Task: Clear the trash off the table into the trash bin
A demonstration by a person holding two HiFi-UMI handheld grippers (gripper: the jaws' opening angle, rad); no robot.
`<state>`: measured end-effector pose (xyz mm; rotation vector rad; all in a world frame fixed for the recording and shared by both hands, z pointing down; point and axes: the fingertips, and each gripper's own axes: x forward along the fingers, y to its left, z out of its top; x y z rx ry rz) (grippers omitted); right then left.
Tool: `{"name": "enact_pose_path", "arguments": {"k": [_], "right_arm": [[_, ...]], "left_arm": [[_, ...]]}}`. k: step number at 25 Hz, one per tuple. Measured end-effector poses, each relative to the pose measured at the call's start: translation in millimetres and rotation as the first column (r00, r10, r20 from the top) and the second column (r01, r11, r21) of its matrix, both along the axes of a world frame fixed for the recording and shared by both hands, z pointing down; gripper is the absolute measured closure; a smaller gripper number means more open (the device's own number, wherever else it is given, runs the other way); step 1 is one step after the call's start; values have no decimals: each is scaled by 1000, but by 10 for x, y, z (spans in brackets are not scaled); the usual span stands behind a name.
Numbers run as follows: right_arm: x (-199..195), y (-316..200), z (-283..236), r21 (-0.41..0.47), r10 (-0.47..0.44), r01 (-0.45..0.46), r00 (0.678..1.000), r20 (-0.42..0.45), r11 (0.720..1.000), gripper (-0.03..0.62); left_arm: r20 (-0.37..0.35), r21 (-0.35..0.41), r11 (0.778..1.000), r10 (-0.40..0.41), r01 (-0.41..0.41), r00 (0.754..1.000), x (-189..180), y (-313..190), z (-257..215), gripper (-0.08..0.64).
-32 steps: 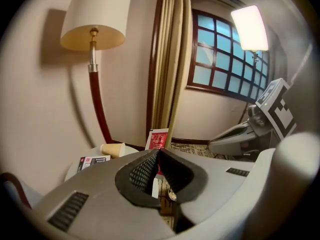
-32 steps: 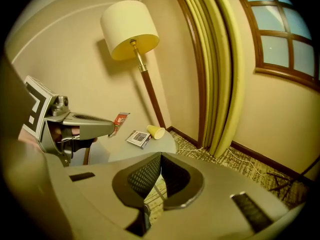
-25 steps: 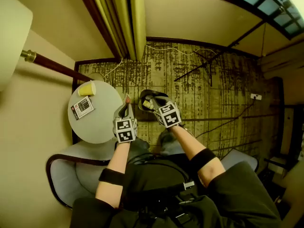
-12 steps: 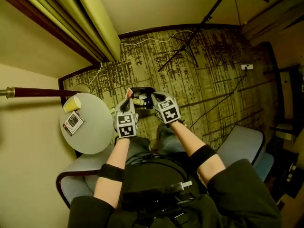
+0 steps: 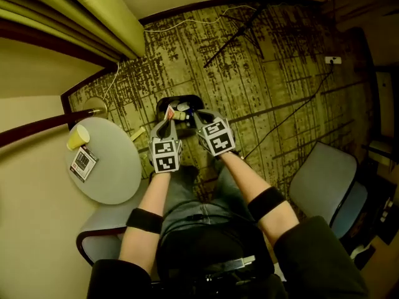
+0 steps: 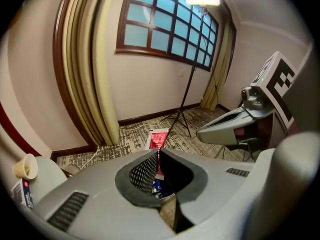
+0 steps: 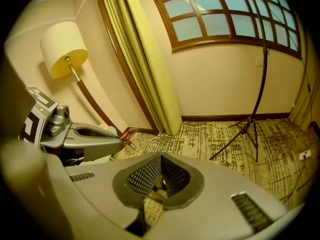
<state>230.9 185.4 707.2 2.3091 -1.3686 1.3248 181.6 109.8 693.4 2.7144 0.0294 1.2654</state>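
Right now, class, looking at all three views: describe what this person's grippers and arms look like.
Both the left gripper and right gripper have smooth grey moulded bodies tapering to a beak, with black perforated pads. Each carries a white cube printed with black square markers. The person wears a black band on each arm and dark sleeves above them.

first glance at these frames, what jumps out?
The left gripper, shut on a red wrapper, and the shut right gripper hang over the black trash bin on the patterned carpet, mid head view. On the round table at left sit a yellow cup and a printed card.
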Motion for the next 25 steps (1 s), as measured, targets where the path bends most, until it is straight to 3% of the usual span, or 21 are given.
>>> {"name": "enact_pose_path", "arguments": {"k": [17,25], "right_arm": [[91,-72,2568,-50,52,-47,991,121,998,592],[130,-5,3345,-68,55,-46,989,137,997,592]], "left_arm": [[147,-46,999,15,-9,989,272,76,2906,545],[190,-61,998,39,-28,981,342,142,3799,545]]}}
